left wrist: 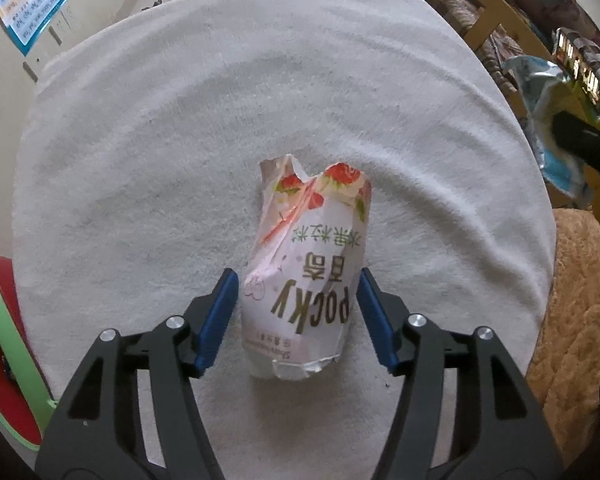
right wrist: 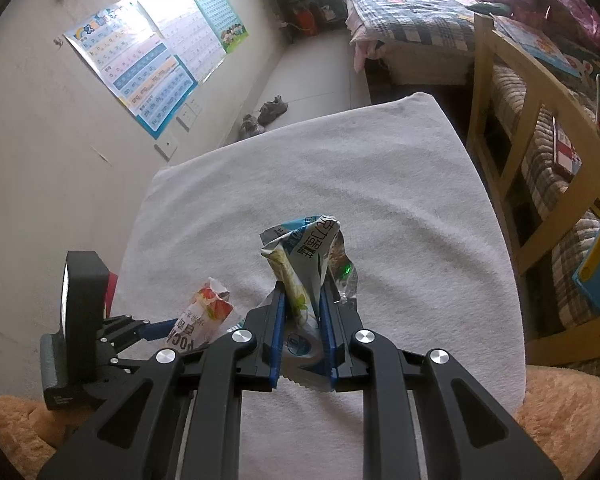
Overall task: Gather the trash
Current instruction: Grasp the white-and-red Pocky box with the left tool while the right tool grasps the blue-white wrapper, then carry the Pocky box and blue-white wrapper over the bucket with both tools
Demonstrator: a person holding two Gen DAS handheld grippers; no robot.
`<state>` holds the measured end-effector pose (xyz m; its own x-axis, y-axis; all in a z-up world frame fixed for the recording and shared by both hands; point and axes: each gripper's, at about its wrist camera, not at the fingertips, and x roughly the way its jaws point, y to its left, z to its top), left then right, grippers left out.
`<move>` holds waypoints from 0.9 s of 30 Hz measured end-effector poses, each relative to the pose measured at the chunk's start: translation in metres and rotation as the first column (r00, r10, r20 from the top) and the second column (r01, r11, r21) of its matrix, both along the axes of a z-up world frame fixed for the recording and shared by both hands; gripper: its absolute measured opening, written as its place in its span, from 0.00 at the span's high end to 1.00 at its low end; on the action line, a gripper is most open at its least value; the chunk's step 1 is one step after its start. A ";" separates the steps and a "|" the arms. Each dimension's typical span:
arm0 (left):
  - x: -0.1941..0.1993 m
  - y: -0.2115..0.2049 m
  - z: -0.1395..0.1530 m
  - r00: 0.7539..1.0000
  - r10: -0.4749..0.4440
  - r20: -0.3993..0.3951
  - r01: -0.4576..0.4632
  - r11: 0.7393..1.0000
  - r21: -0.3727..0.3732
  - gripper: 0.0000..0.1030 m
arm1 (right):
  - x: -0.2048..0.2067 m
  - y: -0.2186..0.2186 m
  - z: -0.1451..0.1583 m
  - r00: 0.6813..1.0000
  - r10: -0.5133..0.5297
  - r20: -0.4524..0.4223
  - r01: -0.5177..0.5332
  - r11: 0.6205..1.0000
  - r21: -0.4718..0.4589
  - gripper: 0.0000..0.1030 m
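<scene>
Towel (left wrist: 148, 152) under both: your left gripper (left wrist: 298, 294) straddles the pink wrapper (left wrist: 304, 272) with jaws apart, pads barely clear; your right gripper (right wrist: 303, 312) pinches the blue wrapper (right wrist: 300, 256).

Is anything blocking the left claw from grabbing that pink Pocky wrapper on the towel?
Nothing visible does. The Pocky wrapper lies on the white towel directly between the open blue pads of the left gripper, with small gaps on both sides.

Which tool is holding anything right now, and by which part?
Right tool clamps the blue-white wrapper at its lower end. Left tool is open around the Pocky wrapper, pads not pressing, holding nothing.
</scene>
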<state>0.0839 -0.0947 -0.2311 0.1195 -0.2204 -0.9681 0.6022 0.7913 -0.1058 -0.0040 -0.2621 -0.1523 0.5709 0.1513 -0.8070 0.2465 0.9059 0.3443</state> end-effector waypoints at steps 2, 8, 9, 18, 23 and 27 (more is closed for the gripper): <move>-0.001 0.001 0.001 1.000 -0.002 0.003 0.002 1.000 -0.005 0.51 | 0.000 0.002 0.003 1.000 0.006 0.006 -0.006 1.000 -0.015 0.84; -0.002 0.025 0.011 0.998 0.065 0.013 -0.064 0.996 -0.058 0.65 | 0.001 0.012 0.014 0.999 0.029 0.032 -0.027 0.999 -0.046 0.84; -0.004 0.029 0.017 0.997 0.076 0.028 -0.074 0.995 -0.069 0.65 | 0.001 0.014 0.017 0.999 0.033 0.036 -0.031 0.998 -0.054 0.84; -0.021 0.061 0.075 0.962 0.194 0.190 -0.165 0.974 -0.155 0.65 | 0.000 0.041 0.037 0.993 0.095 0.065 -0.085 0.986 -0.143 0.84; -0.024 0.075 0.100 0.930 0.256 0.265 -0.211 0.959 -0.188 0.65 | -0.001 0.056 0.046 0.988 0.135 0.076 -0.119 0.975 -0.185 0.84; -0.028 0.088 0.114 0.908 0.299 0.295 -0.243 0.947 -0.210 0.65 | 0.000 0.068 0.051 0.982 0.169 0.079 -0.149 0.967 -0.208 0.84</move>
<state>0.0560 -0.0070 -0.1170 0.4935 -0.2881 -0.8207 0.3902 0.9166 -0.0872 -0.0044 -0.1945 -0.1012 0.6284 0.0872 -0.7730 0.0685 0.9836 0.1667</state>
